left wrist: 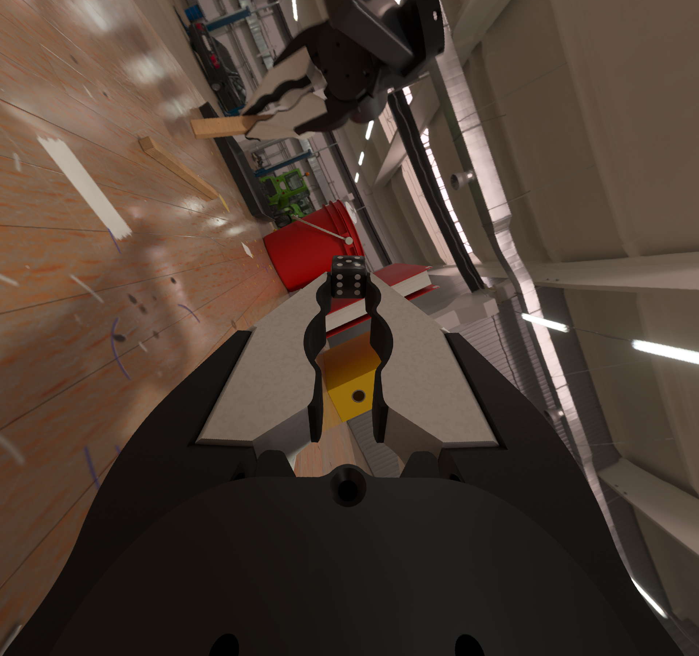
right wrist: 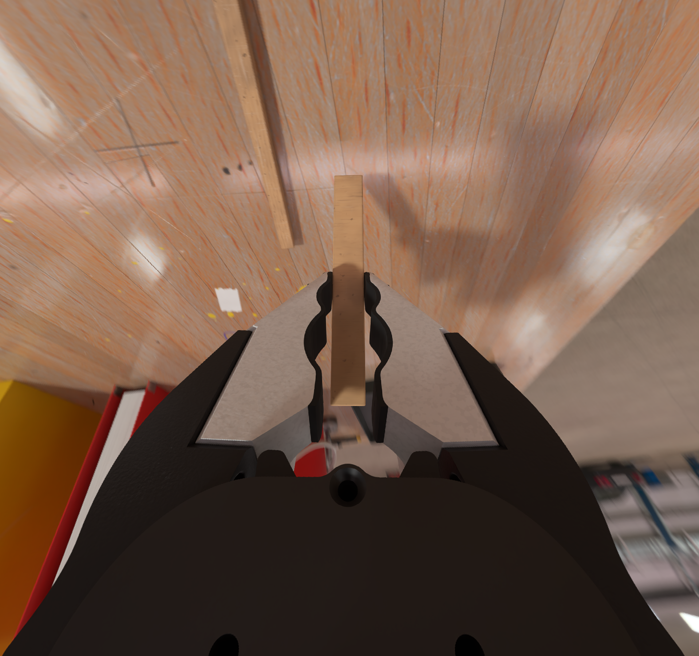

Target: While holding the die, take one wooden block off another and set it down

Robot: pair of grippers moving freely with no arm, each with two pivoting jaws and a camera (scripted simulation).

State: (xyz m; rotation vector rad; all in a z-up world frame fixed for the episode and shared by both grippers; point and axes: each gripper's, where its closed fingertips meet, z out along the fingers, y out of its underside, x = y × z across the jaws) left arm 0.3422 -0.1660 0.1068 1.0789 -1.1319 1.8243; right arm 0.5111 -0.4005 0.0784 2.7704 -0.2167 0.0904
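Observation:
My left gripper (left wrist: 348, 278) is shut on a black die (left wrist: 348, 277) with white pips, held at its fingertips above the table. My right gripper (right wrist: 348, 278) is shut on a thin wooden block (right wrist: 347, 260) and holds it clear of the orange wooden table (right wrist: 491, 108). The left wrist view shows that gripper (left wrist: 264, 116) farther off with the block (left wrist: 219, 126) sticking out toward the table. The other wooden block (right wrist: 251, 101) lies flat on the table, apart from the held one; it also shows in the left wrist view (left wrist: 177, 167).
A red bucket (left wrist: 302, 256) with a white handle, a red book (left wrist: 404, 278) and a yellow block (left wrist: 351, 384) with a hole stand near the table's edge. The book (right wrist: 125, 441) and yellow block (right wrist: 41, 460) show at lower left in the right wrist view. White tape (left wrist: 83, 184) marks the table.

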